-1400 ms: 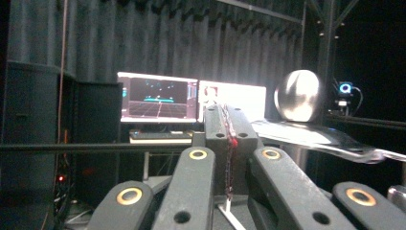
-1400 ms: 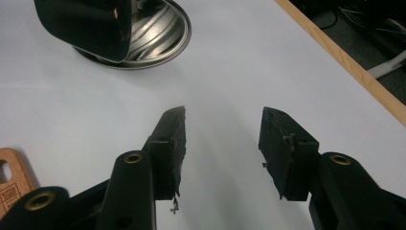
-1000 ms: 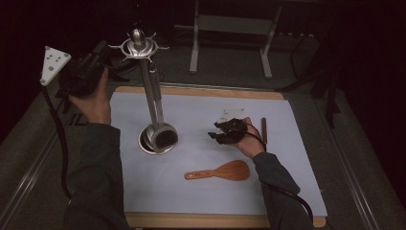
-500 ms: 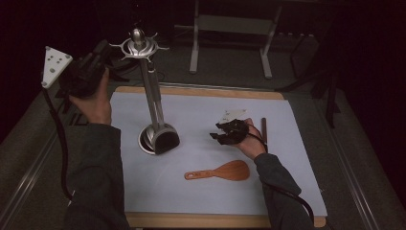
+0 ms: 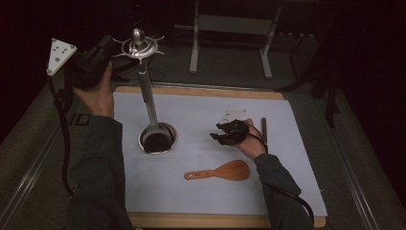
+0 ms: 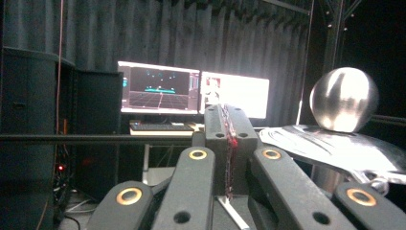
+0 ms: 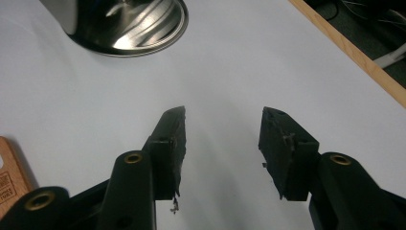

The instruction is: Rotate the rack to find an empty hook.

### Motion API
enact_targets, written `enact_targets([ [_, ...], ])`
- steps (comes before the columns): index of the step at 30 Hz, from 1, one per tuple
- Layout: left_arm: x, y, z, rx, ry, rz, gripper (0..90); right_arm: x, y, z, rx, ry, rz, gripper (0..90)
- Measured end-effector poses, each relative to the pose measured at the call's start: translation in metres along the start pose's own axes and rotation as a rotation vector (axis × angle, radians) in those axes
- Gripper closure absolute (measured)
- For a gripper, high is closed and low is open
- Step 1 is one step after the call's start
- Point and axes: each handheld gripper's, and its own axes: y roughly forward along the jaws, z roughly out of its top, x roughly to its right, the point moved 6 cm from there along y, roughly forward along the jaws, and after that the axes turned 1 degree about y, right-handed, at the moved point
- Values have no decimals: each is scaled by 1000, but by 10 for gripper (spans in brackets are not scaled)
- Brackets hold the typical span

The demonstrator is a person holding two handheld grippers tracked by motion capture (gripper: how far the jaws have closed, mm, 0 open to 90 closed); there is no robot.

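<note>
Left tool (image 5: 107, 48): raised at the top of the metal stand (image 5: 146, 96), level with its ball finial (image 6: 343, 99). In the left gripper view the jaws are seen pressed together with nothing between them; the stand's ring plate (image 6: 335, 148) lies just to their right, and contact cannot be determined. The ring plate is cut off at the frame edge.

Right tool (image 7: 222, 143): held low over the white mat (image 5: 201, 120) on the desk (image 5: 335, 143), jaws parted wide, nothing gripped. The stand's round base (image 7: 129, 24) is seen ahead and to the left, partly cut off. A wooden spatula (image 5: 220, 171) lies near, beside the hand; only its corner is caught at the right gripper view's edge.
</note>
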Motion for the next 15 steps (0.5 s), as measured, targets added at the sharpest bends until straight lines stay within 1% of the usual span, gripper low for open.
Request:
enact_targets([
  [11,-1,11,-3,-12,-41,-20,899,1,1,-2,-3,4,-1,516],
  [15,-2,12,-4,-17,-43,-25,898,1,0,-3,-2,5,-2,516],
])
